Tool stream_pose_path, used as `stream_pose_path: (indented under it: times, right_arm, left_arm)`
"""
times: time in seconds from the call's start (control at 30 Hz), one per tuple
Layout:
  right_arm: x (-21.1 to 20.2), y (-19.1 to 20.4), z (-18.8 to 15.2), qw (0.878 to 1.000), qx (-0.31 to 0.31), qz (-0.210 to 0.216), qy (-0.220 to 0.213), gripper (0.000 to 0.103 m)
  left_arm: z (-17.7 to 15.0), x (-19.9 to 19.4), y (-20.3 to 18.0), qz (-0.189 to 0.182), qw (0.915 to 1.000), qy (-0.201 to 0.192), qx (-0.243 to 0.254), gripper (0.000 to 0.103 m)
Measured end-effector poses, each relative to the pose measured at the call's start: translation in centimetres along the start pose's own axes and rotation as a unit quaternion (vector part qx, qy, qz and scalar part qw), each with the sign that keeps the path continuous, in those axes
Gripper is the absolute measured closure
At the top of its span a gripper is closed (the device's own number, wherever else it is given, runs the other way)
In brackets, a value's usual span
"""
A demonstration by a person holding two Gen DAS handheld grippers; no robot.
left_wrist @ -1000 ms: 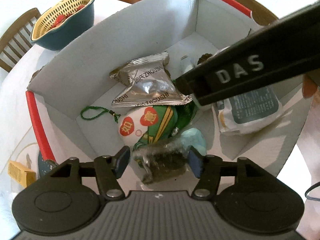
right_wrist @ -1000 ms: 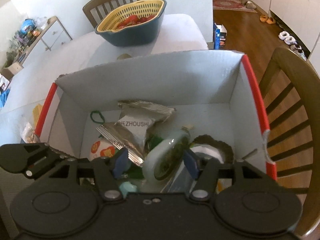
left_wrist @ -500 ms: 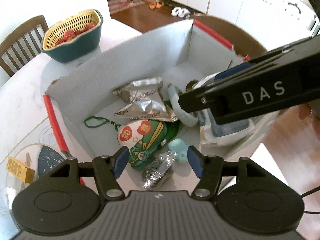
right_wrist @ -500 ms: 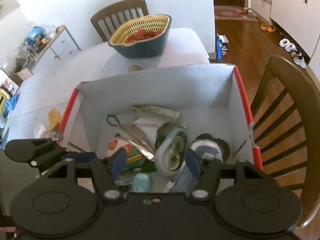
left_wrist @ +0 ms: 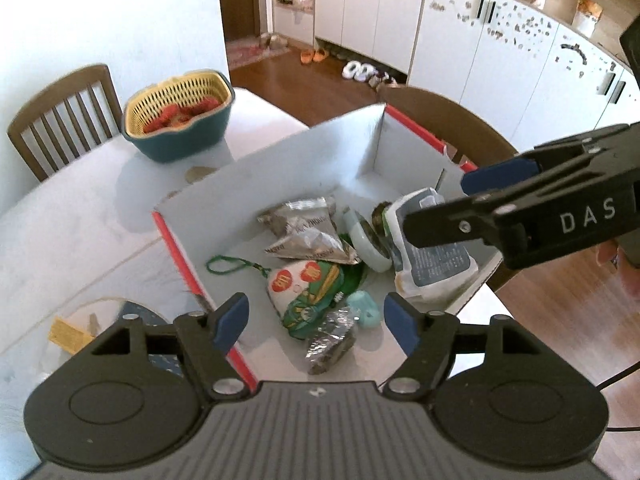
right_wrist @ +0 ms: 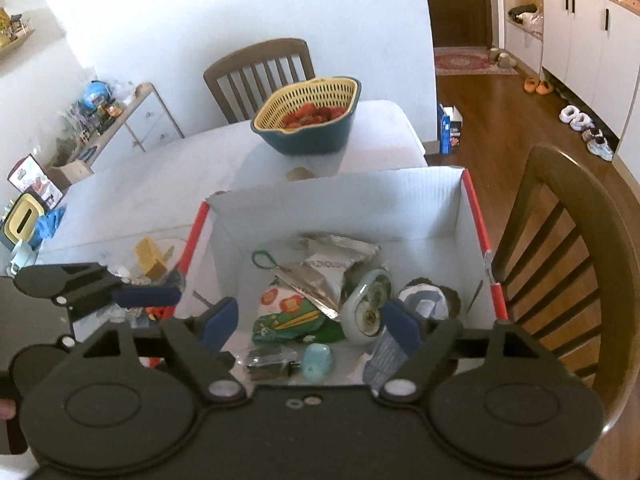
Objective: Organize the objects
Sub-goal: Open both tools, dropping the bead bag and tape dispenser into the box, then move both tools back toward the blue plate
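Most of the sorting appears done: inside the white box [left_wrist: 280, 168] near the tabletop's edge are gathered a silver packet [left_wrist: 306, 232], a green pouch [left_wrist: 308, 292], a round tape roll [left_wrist: 364, 240], a white bag [left_wrist: 436, 268], a small teal piece [left_wrist: 364, 312] and a clear-wrapped dark item [left_wrist: 330, 344] by the near wall. The left gripper [left_wrist: 316, 320] and the right gripper [right_wrist: 308, 322] are both held above the box, jaws opening and nothing gripped between them. Left outside, judging by the pictures, are a yellow block [right_wrist: 150, 258] and scattered bits beyond the box's left wall, while the basket [right_wrist: 308, 120] at the far edge is untouched.
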State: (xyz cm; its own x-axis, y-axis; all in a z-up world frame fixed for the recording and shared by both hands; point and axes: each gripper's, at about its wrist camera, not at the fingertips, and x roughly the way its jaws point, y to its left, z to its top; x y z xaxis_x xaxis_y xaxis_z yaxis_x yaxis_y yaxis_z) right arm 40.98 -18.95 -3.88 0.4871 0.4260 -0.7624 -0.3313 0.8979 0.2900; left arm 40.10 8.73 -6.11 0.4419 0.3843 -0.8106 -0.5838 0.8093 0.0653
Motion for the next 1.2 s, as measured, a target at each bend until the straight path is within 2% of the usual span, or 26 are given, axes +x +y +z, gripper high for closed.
stream_pose_path:
  times: [0.2,0.3,0.5,0.8,0.93,1.2]
  right_arm:
    - [-1.1,1.2,-0.9,1.0,0.014,-0.003,-0.024,0.014]
    - [-1.7,1.8,-1.4,0.999,0.026,-0.002,-0.043,0.009]
    - [-2.2,3.9,-2.1,0.997,0.044,-0.004,-0.067,0.006]
    - [-1.6,8.7,-2.8,0.997,0.027,-0.007,-0.074,0.006]
    - [-0.8,10.8,-3.0,0.998,0.02,-0.006,-0.065,0.006]
    - [1.6,15.3,-3.2,0.999,-0.015,-0.006,-0.051,0.006]
  left_arm:
    - [-1.3,-2.2,1.8,-0.001,0.9997,-0.025,0.008,0.028]
    - [-2.0,-3.3,2.8,0.007,0.9993,-0.034,0.014,0.024]
    - [-3.3,-5.3,5.2,0.001,0.9988,-0.047,0.011,0.024]
    - [-4.8,-7.3,9.5,-0.005,0.9977,-0.064,-0.021,0.018]
    - [-5.6,-7.6,11.6,0.002,0.9966,-0.075,-0.033,0.005]
    - [-7.0,-7.9,16.7,0.018,0.9935,-0.089,-0.068,0.001]
